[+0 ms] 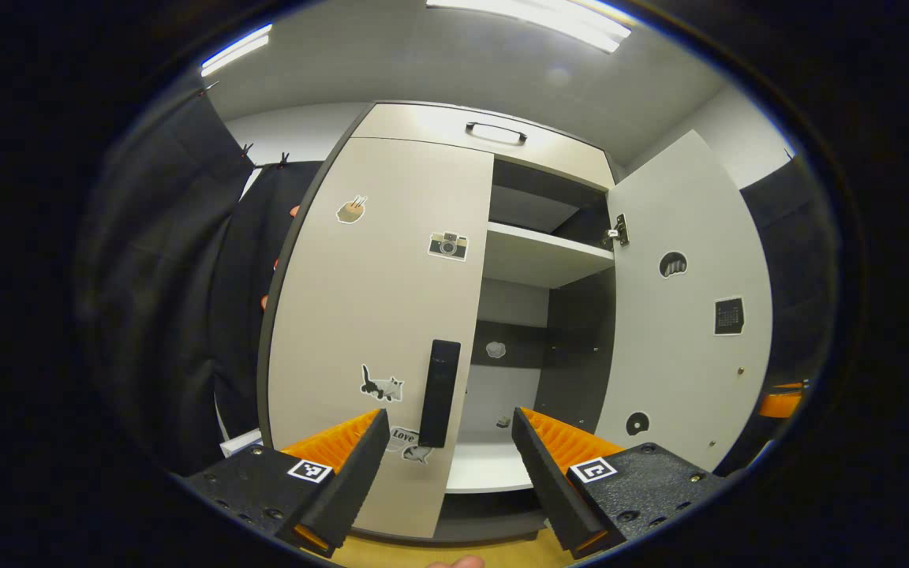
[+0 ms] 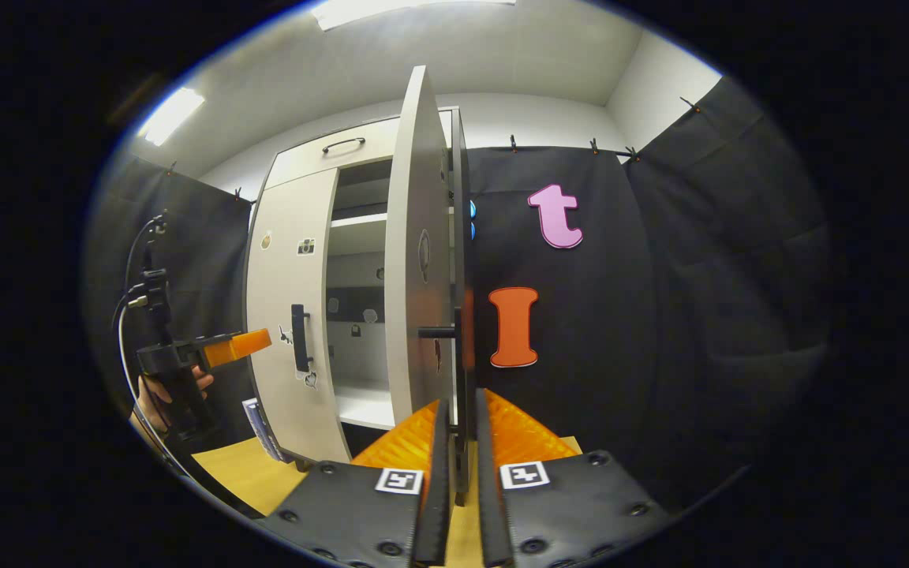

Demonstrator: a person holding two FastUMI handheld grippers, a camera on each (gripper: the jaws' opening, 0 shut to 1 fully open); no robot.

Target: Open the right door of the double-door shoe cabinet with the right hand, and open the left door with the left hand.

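Observation:
The shoe cabinet's left door [image 1: 375, 300] is closed, with a black vertical handle [image 1: 439, 392] near its inner edge. My left gripper [image 1: 450, 442] is open and a short way in front of that handle, touching nothing. The right door [image 1: 683, 339] is swung wide open. In the right gripper view this right door [image 2: 415, 260] is seen edge-on. My right gripper [image 2: 462, 422] is shut on its dark handle [image 2: 464, 347]. The left gripper [image 2: 241, 345] also appears in that view, held by a hand [image 2: 178, 386] in front of the left door [image 2: 289, 268].
Inside the open half are white shelves [image 1: 537, 256] and a dark back panel. A drawer with a bar handle [image 1: 495, 132] runs across the top. The cabinet stands on a yellow wooden surface [image 2: 257, 469]. Black cloth walls hang on both sides.

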